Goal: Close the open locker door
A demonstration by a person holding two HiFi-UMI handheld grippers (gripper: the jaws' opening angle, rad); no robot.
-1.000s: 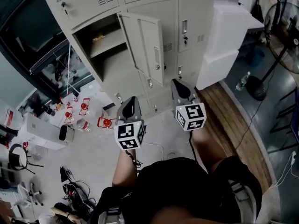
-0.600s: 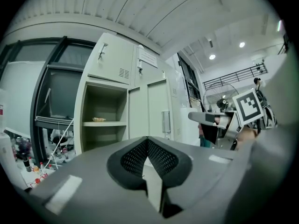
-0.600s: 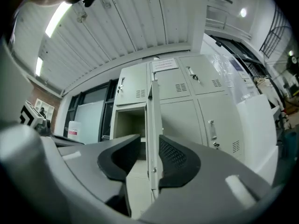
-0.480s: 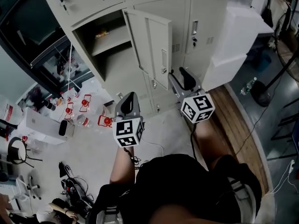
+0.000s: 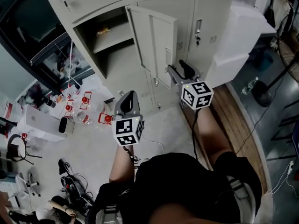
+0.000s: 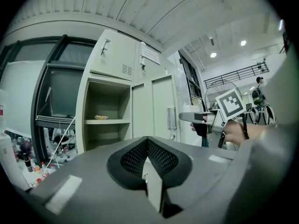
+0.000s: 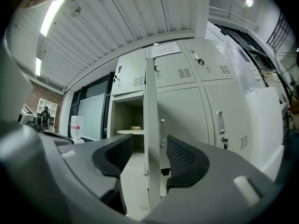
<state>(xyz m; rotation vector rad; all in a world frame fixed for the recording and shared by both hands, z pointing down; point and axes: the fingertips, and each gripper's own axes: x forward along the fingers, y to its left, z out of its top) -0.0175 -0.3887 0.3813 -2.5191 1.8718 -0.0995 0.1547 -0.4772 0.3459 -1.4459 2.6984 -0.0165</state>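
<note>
ok so far left in the head view there's a mess of red bits and bottles [image 5: 79, 108] on the floor [image 5: 93, 153] below a dark window; next over is the grey locker cabinet [image 5: 88, 1] with one compartment [image 5: 105, 41] wide open; it has a shelf [image 5: 114, 34] inside with some small thing [image 5: 103, 30] lying on it, can't tell what; the left hand-held gripper [image 5: 129, 94] is held level in front of the cabinet, well short of it and touching nothing; in the left gripper view its two pads [image 6: 161, 155] sit pressed together with nothing between them, so it's closed and empty; then the open locker door [image 5: 156, 41], which sticks straight out from the cabinet, hinged on the compartment's right side, handle [image 5: 167, 57] near its free edge; the right hand-held gripper [image 5: 176, 68] is right up at that free edge, about handle height; in the right gripper view its jaws have just been opening and now stand wide apart, with the edge of the door [image 7: 150, 125] running upright between them; neither pad looks to be pressing on it, so it's got hold of nothing; right of that are closed locker doors [image 5: 205, 17], then stacked white boxes [image 5: 233, 36] against the cabinet, a strip of wooden flooring [image 5: 238, 120] and a bottle [image 5: 250, 85] on the grey floor at far right
</note>
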